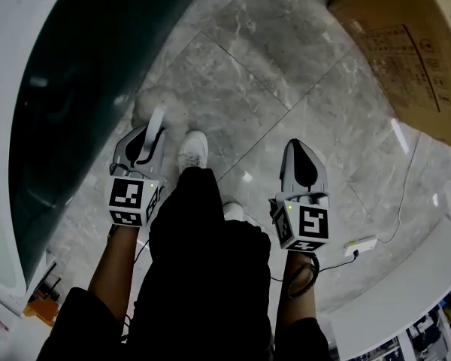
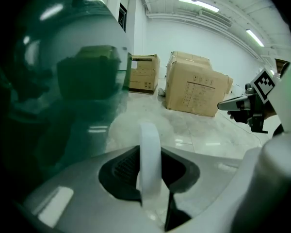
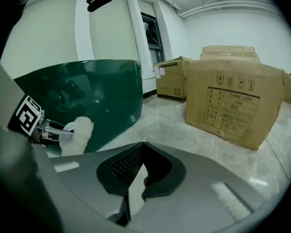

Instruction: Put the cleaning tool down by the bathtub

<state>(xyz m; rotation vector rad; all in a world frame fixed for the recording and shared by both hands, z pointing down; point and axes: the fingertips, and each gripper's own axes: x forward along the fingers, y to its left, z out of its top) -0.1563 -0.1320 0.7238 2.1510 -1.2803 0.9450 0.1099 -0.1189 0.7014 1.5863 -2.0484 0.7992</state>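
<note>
Left hand-held gripper around cleaning tool beside bathtub

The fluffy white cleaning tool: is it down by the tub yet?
Not yet. Done: the cleaning tool is beside the green bathtub. In hand: the left gripper is shut on its white handle. Left: lay it on the floor and let go. The right gripper is shut, empty.

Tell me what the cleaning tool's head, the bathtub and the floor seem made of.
The cleaning tool's head is fluffy white fibre, perhaps microfibre. The bathtub is glossy, reflective dark green, likely acrylic or enamel. The floor is polished grey veined tile, stone or stone-look.
</note>
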